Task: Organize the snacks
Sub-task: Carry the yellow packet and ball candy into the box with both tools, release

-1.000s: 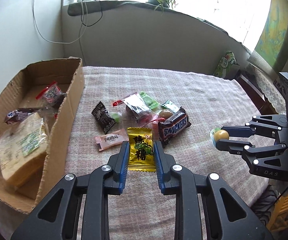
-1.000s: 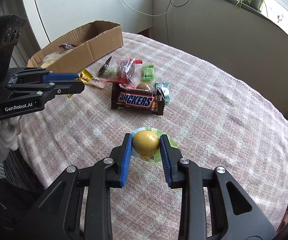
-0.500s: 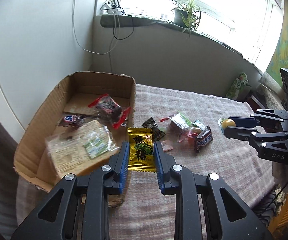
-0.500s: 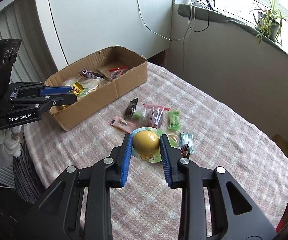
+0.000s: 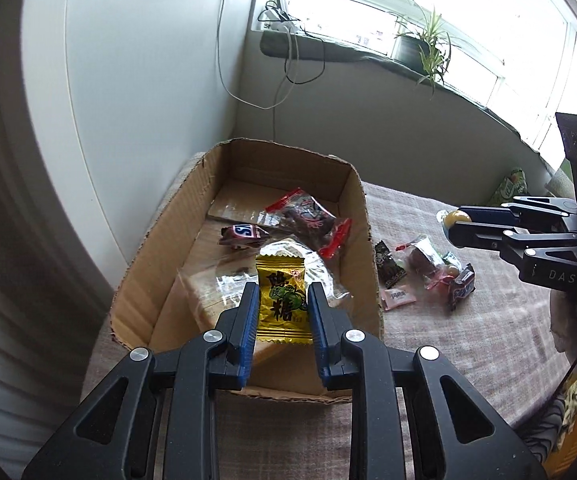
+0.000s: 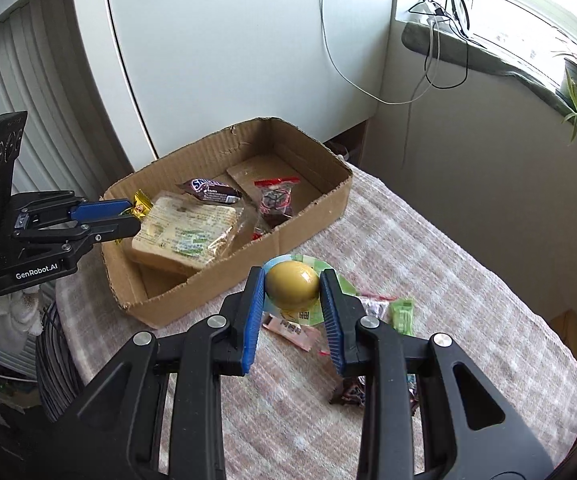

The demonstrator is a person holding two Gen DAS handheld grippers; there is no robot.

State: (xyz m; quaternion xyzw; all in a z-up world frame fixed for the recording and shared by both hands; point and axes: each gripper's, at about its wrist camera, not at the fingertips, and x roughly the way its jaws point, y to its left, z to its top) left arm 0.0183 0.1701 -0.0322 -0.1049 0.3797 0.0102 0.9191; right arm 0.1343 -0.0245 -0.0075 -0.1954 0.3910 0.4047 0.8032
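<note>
My left gripper is shut on a yellow candy packet and hangs over the near end of the cardboard box. From the right wrist view the same left gripper reaches in over the box's left end. My right gripper is shut on a golden egg-shaped sweet in a round clear wrapper, held above the tablecloth just right of the box. Inside the box lie a bagged bread slice, a Snickers bar and a red-edged snack bag.
Loose snacks lie on the checked tablecloth right of the box: a dark packet, a clear bag, a Snickers bar and a pink packet. A white wall, hanging cables and a windowsill with a plant stand behind.
Both grippers moved left, away from the snack pile toward the box, and rose. The yellow packet now hangs over the box; the golden sweet is beside the box's right wall.
</note>
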